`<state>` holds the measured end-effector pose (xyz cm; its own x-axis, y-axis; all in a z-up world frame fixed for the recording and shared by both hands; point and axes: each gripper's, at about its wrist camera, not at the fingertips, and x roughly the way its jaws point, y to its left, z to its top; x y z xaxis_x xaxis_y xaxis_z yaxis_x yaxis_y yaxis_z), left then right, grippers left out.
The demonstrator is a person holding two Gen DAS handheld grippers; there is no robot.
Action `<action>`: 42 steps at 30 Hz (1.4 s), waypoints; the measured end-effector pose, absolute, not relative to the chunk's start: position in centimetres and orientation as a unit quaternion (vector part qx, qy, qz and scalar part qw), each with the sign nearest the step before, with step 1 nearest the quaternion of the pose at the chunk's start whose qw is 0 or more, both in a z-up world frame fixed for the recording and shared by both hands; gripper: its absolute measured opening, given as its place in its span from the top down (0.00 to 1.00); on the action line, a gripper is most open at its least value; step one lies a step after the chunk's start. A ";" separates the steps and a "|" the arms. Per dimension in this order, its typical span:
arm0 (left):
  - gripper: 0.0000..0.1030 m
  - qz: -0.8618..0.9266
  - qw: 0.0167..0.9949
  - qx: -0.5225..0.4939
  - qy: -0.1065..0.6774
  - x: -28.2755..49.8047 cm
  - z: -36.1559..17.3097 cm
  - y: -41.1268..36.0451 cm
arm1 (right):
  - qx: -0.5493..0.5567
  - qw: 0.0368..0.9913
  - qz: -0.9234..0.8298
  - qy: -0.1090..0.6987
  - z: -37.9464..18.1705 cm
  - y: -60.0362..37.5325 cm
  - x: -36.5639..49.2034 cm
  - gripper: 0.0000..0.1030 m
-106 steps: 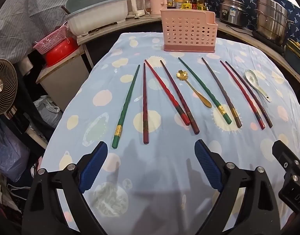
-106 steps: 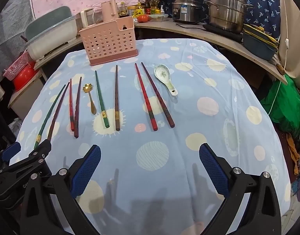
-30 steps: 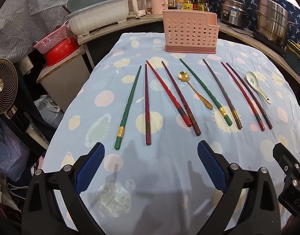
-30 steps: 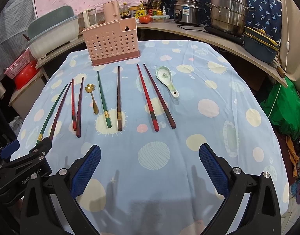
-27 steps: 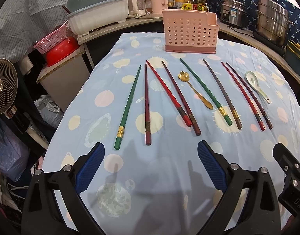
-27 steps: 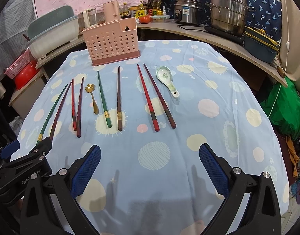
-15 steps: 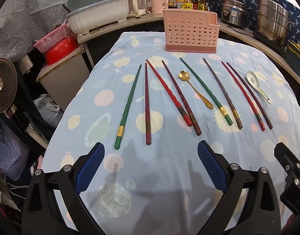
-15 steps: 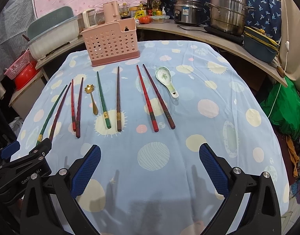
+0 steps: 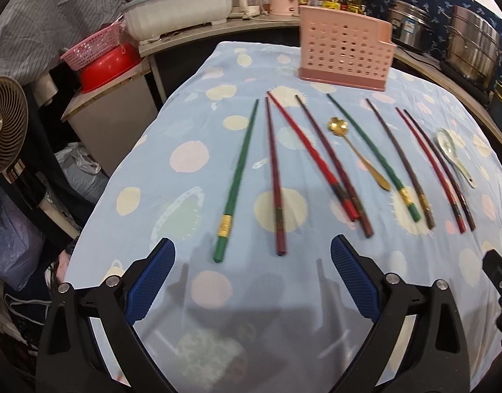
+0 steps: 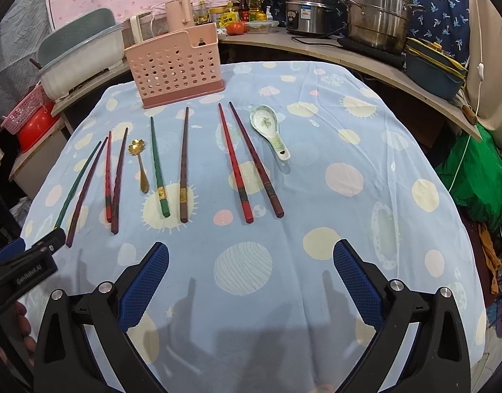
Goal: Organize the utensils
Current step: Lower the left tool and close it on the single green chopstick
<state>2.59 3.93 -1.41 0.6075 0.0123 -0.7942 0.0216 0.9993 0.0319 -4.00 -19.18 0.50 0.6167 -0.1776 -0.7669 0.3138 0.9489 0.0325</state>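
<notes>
Several chopsticks lie in a row on the spotted blue tablecloth (image 9: 192, 216): a green one (image 9: 238, 177) and a dark red one (image 9: 274, 177) at the left, red and brown ones further right. A gold spoon (image 9: 357, 154) and a white ceramic spoon (image 10: 269, 130) lie among them. A pink perforated utensil holder (image 9: 344, 54) stands at the far edge, also in the right wrist view (image 10: 175, 65). My left gripper (image 9: 252, 258) is open and empty just short of the green and dark red chopsticks. My right gripper (image 10: 251, 262) is open and empty near the front edge.
A fan (image 9: 3, 131) stands to the left of the table. A tub (image 9: 178, 6), a red bowl (image 9: 106, 68) and a pink basket sit on a side counter. Steel pots (image 10: 378, 13) and bottles stand on the curved back counter. A green bag (image 10: 473, 177) lies at the right.
My left gripper has moved a little forward and left, toward the green and dark red chopsticks. The right gripper and the utensils have not moved.
</notes>
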 end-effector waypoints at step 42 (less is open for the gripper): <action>0.93 -0.053 0.878 0.004 0.475 5.3 -3.6 5.7 | 0.100 0.890 -0.140 0.422 -0.4 -22.6 -0.1 0.25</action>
